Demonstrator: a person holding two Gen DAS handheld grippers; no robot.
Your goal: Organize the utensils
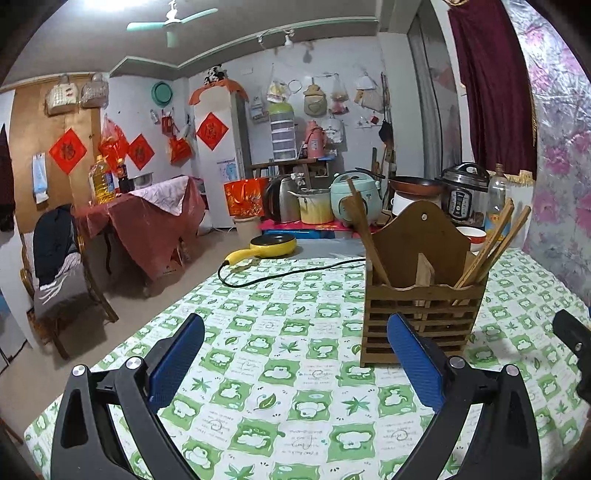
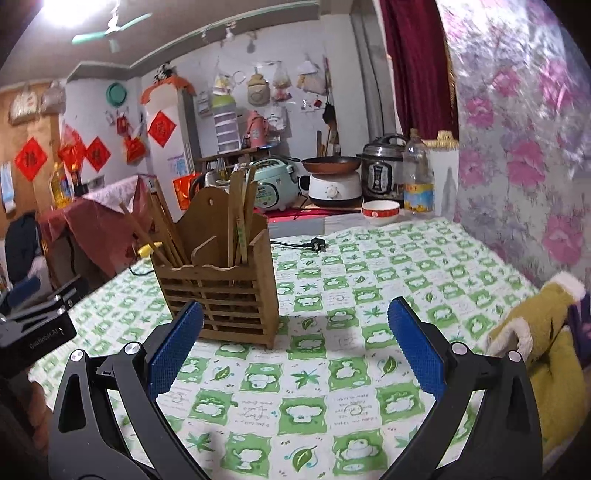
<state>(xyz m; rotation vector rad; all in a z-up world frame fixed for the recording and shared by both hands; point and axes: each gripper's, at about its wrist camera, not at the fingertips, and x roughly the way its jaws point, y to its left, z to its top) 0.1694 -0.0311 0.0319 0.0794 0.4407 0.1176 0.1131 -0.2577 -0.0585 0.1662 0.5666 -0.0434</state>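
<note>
On a bench [image 1: 295,413] draped in green-checked cloth, a slatted wooden utensil holder [image 1: 421,314] stands upright, its spatula and chopsticks sorted by compartment, while left gripper [image 1: 295,365] and right gripper [image 2: 295,350] hover nearby, fingers wide apart, empty.

A lived-in home kitchen and dining room. Along the far edge of the table with the green-and-white checked oilcloth [image 2: 332,369]: a pale green rice cooker [image 2: 275,182], a steel pressure cooker [image 2: 382,171], a copper-coloured frying pan [image 2: 330,162]. Red paper New Year diamonds [image 1: 67,150] on the walls, a mint ceiling fan [image 1: 171,24] overhead.
</note>
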